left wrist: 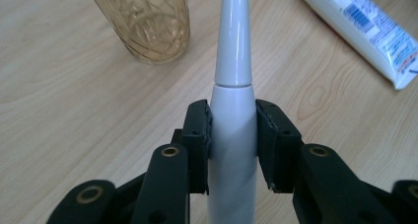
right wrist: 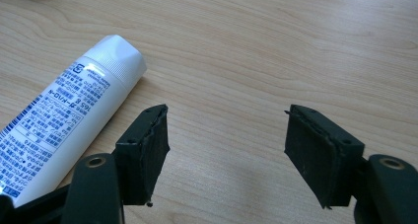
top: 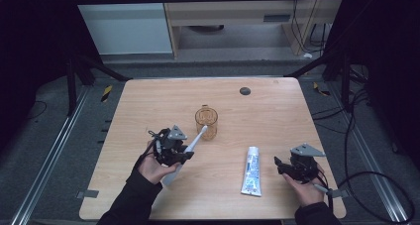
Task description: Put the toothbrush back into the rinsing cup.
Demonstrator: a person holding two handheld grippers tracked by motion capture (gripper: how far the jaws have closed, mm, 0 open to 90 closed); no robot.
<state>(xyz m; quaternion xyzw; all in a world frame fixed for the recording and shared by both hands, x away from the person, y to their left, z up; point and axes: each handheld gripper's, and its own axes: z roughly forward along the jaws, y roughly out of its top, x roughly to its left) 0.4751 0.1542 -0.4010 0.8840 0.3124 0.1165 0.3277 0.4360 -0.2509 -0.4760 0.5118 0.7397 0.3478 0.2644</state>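
Left fingers clamp toothbrush; right gripper wide apart.

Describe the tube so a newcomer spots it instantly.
On the wooden table, look near the front edge, right of centre. The tube lies flat between the two grippers, nearer the open right gripper. It is white with blue print, unlike the amber cup.

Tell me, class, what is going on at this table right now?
A person sits at a wooden table with a hand-held gripper in each hand. The left hand-held gripper is shut on a white toothbrush, whose head points toward an amber cup. The right hand-held gripper is open and holds nothing; it sits beside a toothpaste tube lying flat on the table.
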